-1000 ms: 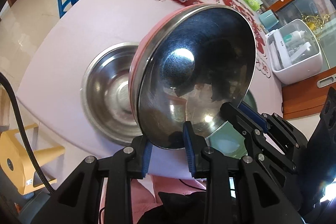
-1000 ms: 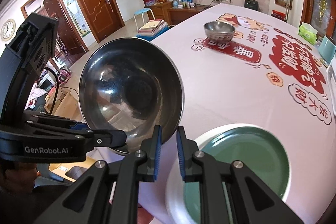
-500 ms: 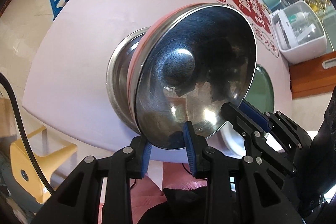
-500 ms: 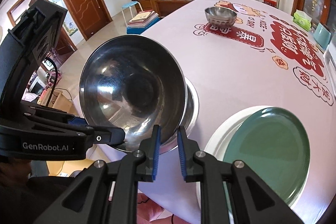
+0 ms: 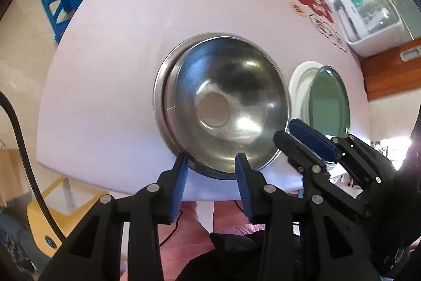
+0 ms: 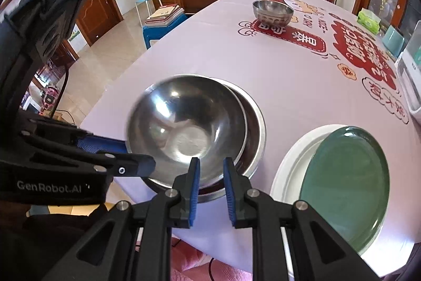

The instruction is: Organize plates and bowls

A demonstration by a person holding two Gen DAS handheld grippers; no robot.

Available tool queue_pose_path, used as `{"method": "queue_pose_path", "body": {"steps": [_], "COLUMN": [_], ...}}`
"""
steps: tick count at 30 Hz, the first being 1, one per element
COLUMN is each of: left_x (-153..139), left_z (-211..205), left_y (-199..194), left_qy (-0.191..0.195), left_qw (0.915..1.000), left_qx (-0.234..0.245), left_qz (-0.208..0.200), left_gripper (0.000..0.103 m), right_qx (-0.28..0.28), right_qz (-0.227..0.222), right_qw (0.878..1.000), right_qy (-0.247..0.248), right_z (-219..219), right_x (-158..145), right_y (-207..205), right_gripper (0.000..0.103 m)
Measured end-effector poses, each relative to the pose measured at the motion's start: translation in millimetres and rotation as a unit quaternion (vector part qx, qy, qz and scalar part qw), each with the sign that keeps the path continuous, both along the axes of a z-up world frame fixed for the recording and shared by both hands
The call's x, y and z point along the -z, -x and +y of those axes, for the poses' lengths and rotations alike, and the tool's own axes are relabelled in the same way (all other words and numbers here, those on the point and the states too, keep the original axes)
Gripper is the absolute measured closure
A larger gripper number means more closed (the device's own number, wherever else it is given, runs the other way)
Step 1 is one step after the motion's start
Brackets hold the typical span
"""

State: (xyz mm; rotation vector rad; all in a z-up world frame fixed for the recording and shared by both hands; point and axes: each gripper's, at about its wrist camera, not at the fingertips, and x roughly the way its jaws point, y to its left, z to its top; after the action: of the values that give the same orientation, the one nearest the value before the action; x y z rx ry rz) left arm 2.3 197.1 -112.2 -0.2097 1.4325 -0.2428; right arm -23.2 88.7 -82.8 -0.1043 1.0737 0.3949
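A living room with wooden doors and a wall television surrounds a long table (image 6: 215, 54) under a smooth pale cloth printed with red characters. Near its front edge a steel bowl (image 5: 226, 107) sits nested, slightly off-centre, in a wider steel bowl (image 5: 161, 86). The left gripper (image 5: 210, 170) straddles the near rim, its jaws opening and its blue pads apart from the metal. The right gripper (image 6: 210, 183) has its ribbed pads a small gap apart at the rim, seemingly not pressing. To finish well, both should probably let go fully before backing straight off, so no pad drags the thin rim and tips the bowl. Both bowls are polished, round and flat-based, likely slippery. To the right, a glossy green plate (image 6: 344, 186) rests on a white plate (image 6: 292, 154); a small bowl (image 6: 272, 12) stands far off.
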Motion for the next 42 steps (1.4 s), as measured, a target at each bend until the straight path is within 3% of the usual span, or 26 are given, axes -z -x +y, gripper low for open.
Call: {"method": "queue_pose_path", "body": {"steps": [7,12,17,33,42], "left_x": [-21,-47,-73,-141,-145], "left_z": [-9,-9,-4,3,3], "left_y": [-4,-12,-31,-143,-215], "left_qy": [-0.021,-0.033,-0.048,-0.101,-0.124], "left_qw": [0.9986,0.9964,0.9932,0.9787,0.9734], "left_qx": [0.035,0.037,0.028,-0.015,-0.041], "left_qz": [-0.034,-0.069,-0.102,-0.178,-0.188], "left_gripper": [0.064,0.049,0.043,0.025,0.02], "right_qx": [0.006,0.015,0.026,0.057,0.098], "right_qz": [-0.01,-0.007,-0.02,-0.103,-0.108], "right_qw": [1.0,1.0,0.999,0.993,0.989], "right_qy": [0.024,0.015,0.01,-0.005,-0.039], "right_z": [-1,-15,-31,-73,-90], "right_x": [-13,-28,-48,-111,-108], "right_y": [2,-5,-26,-150,-226], "right_gripper": [0.085,0.085,0.067,0.046,0.045]}}
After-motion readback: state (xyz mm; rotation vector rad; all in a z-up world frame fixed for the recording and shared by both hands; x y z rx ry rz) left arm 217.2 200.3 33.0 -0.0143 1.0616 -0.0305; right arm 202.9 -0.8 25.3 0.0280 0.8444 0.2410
